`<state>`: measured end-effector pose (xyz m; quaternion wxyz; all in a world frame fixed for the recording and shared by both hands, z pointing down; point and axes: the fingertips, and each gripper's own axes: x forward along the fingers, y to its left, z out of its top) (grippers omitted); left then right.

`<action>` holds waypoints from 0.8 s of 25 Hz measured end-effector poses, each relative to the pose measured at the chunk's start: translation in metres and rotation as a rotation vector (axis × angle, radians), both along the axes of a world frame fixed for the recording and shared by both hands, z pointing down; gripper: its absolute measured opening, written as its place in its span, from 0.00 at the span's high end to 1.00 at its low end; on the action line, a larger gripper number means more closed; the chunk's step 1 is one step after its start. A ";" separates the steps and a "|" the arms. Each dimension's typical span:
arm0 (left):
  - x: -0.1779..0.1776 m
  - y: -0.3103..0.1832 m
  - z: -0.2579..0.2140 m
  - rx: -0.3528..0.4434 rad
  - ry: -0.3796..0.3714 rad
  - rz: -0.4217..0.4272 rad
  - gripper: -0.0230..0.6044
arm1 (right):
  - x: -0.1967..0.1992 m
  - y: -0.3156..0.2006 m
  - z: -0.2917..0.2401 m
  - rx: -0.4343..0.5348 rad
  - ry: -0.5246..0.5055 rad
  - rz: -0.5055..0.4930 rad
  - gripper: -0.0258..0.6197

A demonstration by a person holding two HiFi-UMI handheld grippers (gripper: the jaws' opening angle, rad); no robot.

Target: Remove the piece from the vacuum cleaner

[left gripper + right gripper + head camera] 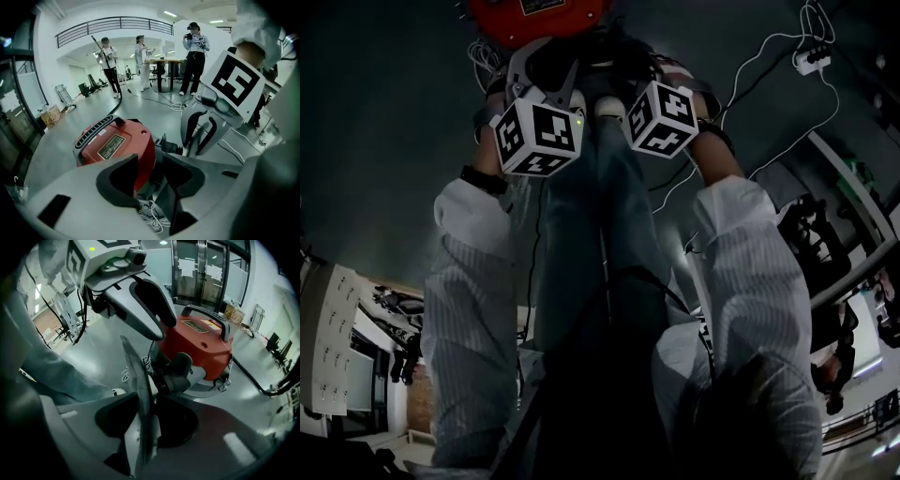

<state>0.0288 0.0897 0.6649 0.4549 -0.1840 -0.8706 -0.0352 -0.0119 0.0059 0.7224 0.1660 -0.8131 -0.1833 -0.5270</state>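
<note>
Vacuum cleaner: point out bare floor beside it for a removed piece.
Free: floor left of the vacuum cleaner in the left gripper view, toward the cardboard boxes. Crowded: its hose end, where the right gripper and white cable sit.

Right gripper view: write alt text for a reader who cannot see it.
A red vacuum cleaner sits on the floor. The open jaws of the right gripper flank a thin gray piece; the left gripper hovers above.
</note>
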 end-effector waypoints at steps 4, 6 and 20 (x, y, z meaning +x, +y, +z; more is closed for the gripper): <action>-0.001 0.003 0.000 -0.024 0.010 -0.020 0.71 | 0.000 -0.002 -0.002 0.041 -0.011 -0.025 0.86; -0.001 0.005 0.000 -0.008 0.002 -0.057 0.71 | 0.003 -0.002 -0.004 0.044 -0.018 -0.042 0.89; 0.001 0.009 -0.002 0.005 -0.012 -0.107 0.71 | 0.027 -0.064 -0.010 0.112 0.021 -0.180 0.92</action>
